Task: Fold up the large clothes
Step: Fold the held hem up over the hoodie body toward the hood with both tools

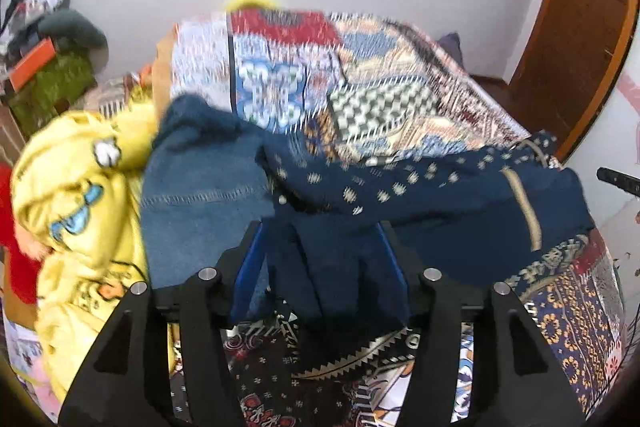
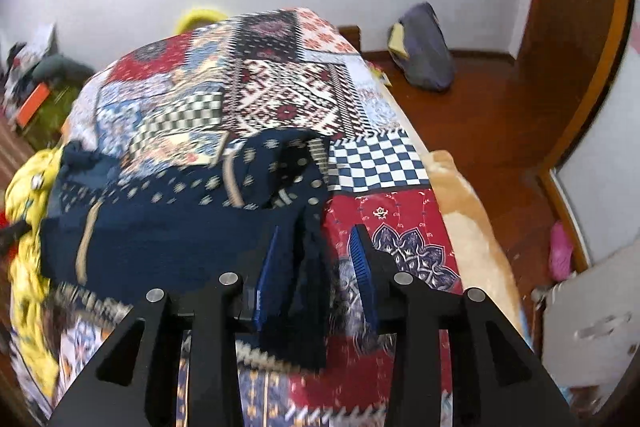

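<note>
Lying crumpled across the middle of the frame on the patchwork bedspread [image 2: 280, 95]: navy dotted garment [image 1: 400, 195]. Standing parted, left tongs [image 1: 320, 227] straddling a hanging fold without pinching. Standing parted too, right tongs [image 2: 316, 239], cloth draping loosely between the pads.

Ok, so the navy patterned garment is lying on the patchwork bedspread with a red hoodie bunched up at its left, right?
Not quite: the bunched-up garment at its left is yellow, not red, as the left wrist view shows. The navy patterned garment does lie on the patchwork bedspread.
</note>
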Motion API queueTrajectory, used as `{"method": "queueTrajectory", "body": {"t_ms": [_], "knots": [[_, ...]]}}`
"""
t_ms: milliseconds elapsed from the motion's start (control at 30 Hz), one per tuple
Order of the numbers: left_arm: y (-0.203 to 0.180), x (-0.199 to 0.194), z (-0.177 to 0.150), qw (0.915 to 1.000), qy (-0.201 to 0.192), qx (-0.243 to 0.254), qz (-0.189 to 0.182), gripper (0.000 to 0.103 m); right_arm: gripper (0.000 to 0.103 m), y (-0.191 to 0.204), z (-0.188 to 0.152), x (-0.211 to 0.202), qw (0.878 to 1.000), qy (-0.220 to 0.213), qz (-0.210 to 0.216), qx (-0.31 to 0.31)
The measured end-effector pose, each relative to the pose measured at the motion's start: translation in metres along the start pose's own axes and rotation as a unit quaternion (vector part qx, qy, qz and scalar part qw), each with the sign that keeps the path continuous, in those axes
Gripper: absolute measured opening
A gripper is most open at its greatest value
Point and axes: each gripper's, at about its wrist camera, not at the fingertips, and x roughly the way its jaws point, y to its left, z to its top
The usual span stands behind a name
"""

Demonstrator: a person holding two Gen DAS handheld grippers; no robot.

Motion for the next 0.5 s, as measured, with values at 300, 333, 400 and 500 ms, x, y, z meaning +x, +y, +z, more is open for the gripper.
{"method": "queueTrajectory", "body": {"t_ms": [300,333,400,500], "knots": [[-0.049,-0.006,-0.022,0.9982,0.016,0.053,-0.023,0.06,0.041,0.063,-0.029,-0.011,0.996,0.003,0.053,-0.073],[-0.055,-0.002,-0.028,0.9974,0.024,0.063,-0.026,0.06,0.041,0.07,-0.032,-0.007,0.995,0.006,0.057,-0.079],[-0.068,0.008,-0.038,0.9958,0.038,0.079,-0.027,0.06,0.041,0.086,-0.039,0.001,0.993,0.016,0.065,-0.097],[-0.078,0.025,-0.05,0.9942,0.054,0.088,-0.031,0.06,0.041,0.105,-0.048,0.02,0.991,0.03,0.066,-0.116]]}}
